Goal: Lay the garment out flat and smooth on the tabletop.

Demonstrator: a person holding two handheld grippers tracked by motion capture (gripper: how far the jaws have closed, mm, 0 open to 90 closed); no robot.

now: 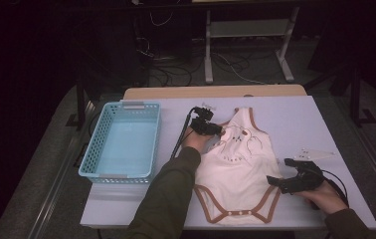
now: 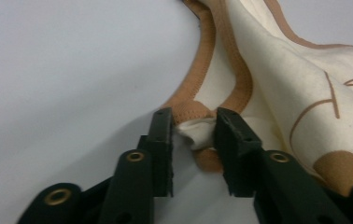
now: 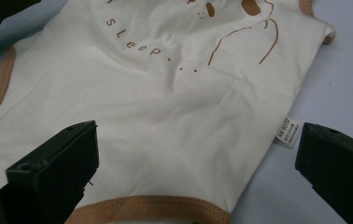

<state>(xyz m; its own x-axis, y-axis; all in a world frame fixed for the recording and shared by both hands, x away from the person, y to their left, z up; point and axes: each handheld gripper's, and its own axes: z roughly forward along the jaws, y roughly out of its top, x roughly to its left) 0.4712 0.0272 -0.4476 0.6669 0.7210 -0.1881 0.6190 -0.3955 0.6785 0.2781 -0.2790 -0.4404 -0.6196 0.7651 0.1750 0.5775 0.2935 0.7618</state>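
Observation:
A cream baby bodysuit (image 1: pixel 235 169) with brown trim and a brown print lies flat on the pale table (image 1: pixel 295 119), neck end away from me. My left gripper (image 1: pixel 218 130) is at its left armhole. In the left gripper view, that gripper (image 2: pixel 194 130) has a small fold of cream cloth and brown trim pinched between its pads, on the edge of the bodysuit (image 2: pixel 296 79). My right gripper (image 1: pixel 275 181) rests low at the garment's lower right side. Its jaws (image 3: pixel 198 144) stand wide apart over the bodysuit (image 3: pixel 156 102), touching nothing, near a white care label (image 3: pixel 288 131).
A light blue plastic basket (image 1: pixel 92 144) stands on the left part of the table, beside my left forearm. Bare table surface lies to the right of the bodysuit and behind it. Past the far edge are a dark floor, cables and a metal stand.

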